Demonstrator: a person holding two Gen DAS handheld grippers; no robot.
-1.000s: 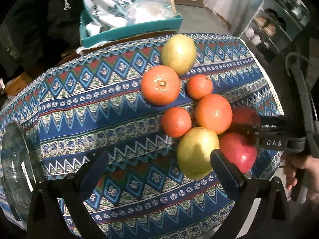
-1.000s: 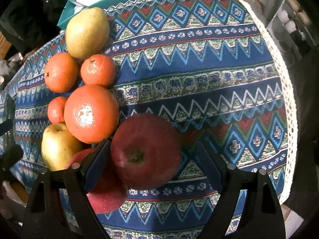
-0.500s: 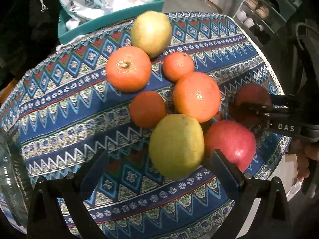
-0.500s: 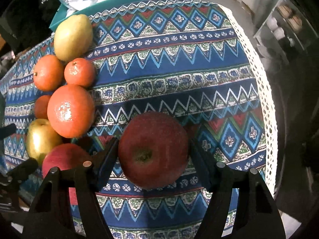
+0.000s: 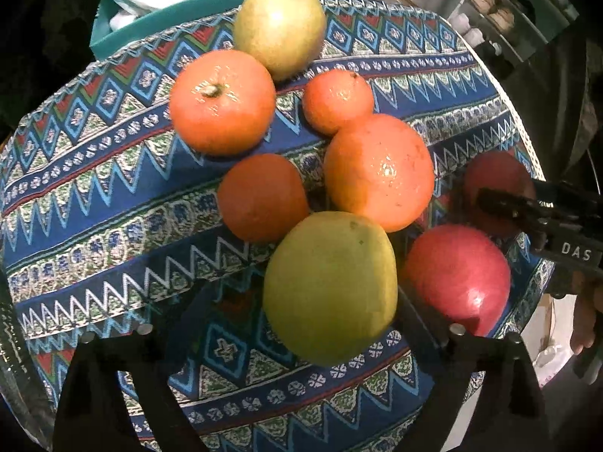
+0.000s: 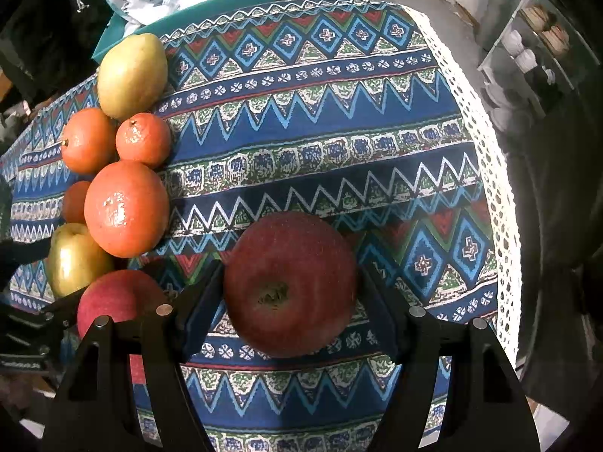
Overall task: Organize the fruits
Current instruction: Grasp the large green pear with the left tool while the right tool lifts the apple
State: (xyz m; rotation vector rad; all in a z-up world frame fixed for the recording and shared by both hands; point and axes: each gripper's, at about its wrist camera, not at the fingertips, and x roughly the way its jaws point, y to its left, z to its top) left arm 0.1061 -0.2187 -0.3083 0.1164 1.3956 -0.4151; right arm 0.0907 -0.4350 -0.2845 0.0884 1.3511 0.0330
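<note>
My right gripper (image 6: 290,309) is shut on a dark red apple (image 6: 290,282) and holds it over the patterned cloth; it also shows in the left wrist view (image 5: 497,184). My left gripper (image 5: 297,324) is open, its fingers astride a yellow-green pear (image 5: 329,286), the right finger against it. A second red apple (image 5: 456,275) lies right of that pear. Several oranges (image 5: 377,171) and another pear (image 5: 279,28) lie beyond.
A patterned tablecloth (image 6: 320,120) with a white lace edge (image 6: 490,150) covers the table. A teal box (image 5: 196,11) with bags stands behind the table. Shelves (image 6: 535,45) stand at the far right. A glass bowl rim (image 5: 11,358) shows at the left.
My right gripper closed on the dark red apple and drew it right, away from the pile. My left gripper moved forward until the near pear sat between its fingers.
</note>
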